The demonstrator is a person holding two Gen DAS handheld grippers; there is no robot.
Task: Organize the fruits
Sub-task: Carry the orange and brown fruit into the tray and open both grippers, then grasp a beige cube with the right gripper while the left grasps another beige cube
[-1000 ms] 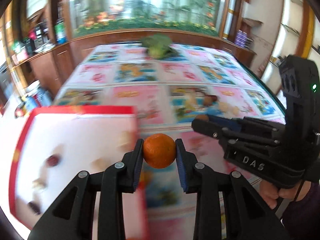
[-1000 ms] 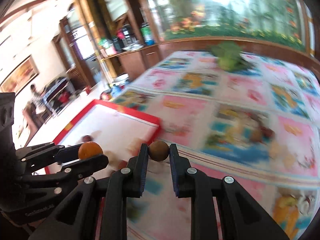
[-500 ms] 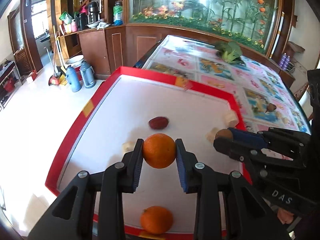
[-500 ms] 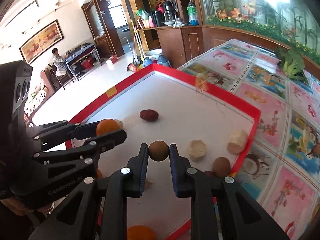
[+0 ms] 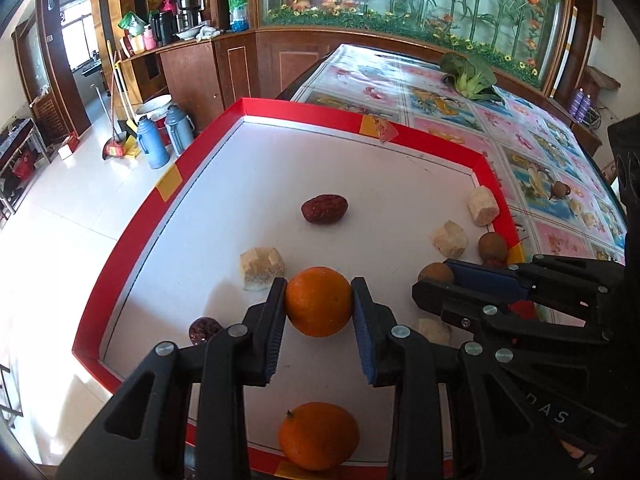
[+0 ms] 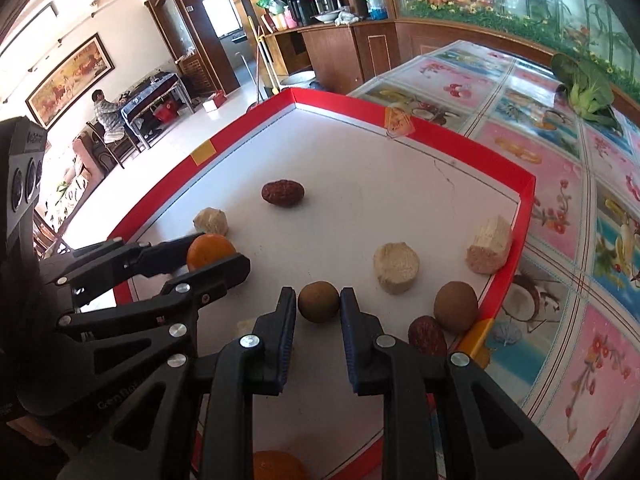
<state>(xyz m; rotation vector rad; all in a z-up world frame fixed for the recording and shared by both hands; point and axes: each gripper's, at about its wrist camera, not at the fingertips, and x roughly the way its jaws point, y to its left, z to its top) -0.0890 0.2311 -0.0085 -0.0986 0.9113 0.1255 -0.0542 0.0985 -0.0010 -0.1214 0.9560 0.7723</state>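
Note:
My left gripper (image 5: 318, 307) is shut on an orange (image 5: 318, 301) and holds it over the near part of a white tray with a red rim (image 5: 168, 184). My right gripper (image 6: 319, 305) is shut on a small brown round fruit (image 6: 318, 301) over the same tray (image 6: 460, 140). A second orange (image 5: 318, 435) lies on the tray near its front rim. Red dates (image 5: 324, 209), another brown fruit (image 6: 456, 307) and several pale chunks (image 6: 397, 267) lie on the tray.
The tray sits at the left end of a table with a colourful fruit-print cloth (image 5: 520, 128). A green leafy vegetable (image 5: 468, 72) lies at the table's far end. Wooden cabinets and thermos flasks (image 5: 160, 136) stand on the floor to the left.
Both grippers have swung left from over the patterned cloth to over the tray, each still holding its fruit, and moved down closer to the tray.

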